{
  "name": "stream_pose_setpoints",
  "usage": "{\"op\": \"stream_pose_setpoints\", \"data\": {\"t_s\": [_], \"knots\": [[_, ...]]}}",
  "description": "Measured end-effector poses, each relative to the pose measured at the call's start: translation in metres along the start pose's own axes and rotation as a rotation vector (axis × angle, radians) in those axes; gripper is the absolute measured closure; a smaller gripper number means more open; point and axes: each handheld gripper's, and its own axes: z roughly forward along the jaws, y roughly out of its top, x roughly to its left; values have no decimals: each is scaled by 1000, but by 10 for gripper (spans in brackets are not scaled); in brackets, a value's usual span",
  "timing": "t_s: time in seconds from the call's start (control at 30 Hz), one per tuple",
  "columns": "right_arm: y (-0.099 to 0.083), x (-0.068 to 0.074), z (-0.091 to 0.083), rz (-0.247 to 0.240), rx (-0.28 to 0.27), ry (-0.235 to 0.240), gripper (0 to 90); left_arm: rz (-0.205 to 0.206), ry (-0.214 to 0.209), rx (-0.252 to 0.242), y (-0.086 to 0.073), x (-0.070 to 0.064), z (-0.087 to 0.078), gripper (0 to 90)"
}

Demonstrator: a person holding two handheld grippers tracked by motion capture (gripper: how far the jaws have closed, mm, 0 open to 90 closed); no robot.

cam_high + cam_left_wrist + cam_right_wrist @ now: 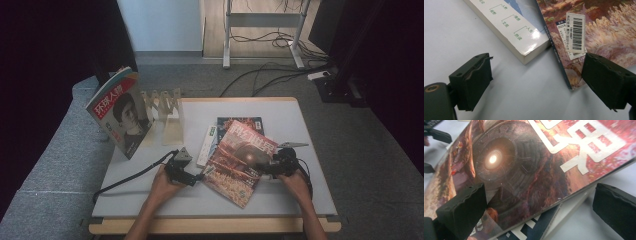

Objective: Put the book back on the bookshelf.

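Black foam-padded jaws of the left gripper [537, 80] stand wide apart in the left gripper view, with nothing clamped; the right-hand pad overlaps the lower corner of a red-and-brown glossy magazine [596, 27] bearing a white barcode sticker [575, 35]. Whether that pad touches the cover cannot be told. Beside the magazine lies a thick white paperback book [511, 30] with green printed characters, cut off at the top edge of that view.

Jaws of the right gripper [539, 212] are likewise spread wide, one on each side of the magazine's raised edge, holding nothing. A dark blue magazine [534, 227] lies partly hidden under the red one.

From the high view, the red magazine [240, 160] rests tilted on the white-topped table [150, 195], between the left gripper [192, 176] and the right gripper [272, 167], covering most of the dark blue magazine [247, 121]. A wooden accordion-style rack [162, 107] at the table's left rear is partly concealed by a standing magazine with a portrait cover [120, 112]. Floor cables [270, 75] beyond the table are hard to trace in shadow.
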Motion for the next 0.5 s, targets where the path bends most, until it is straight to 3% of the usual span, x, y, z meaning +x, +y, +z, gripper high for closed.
{"op": "stream_pose_setpoints", "data": {"t_s": [0.2,0.33,0.5], "knots": [[4,-5,2,19,7,19,0,1,-3,0,0,0,0,101],[10,-2,2,-5,19,-3,0,3,-2,0,0,0,0,102],[14,1,-2,-28,5,-37,67,6,-6,-3,0,0,-1,117]]}}
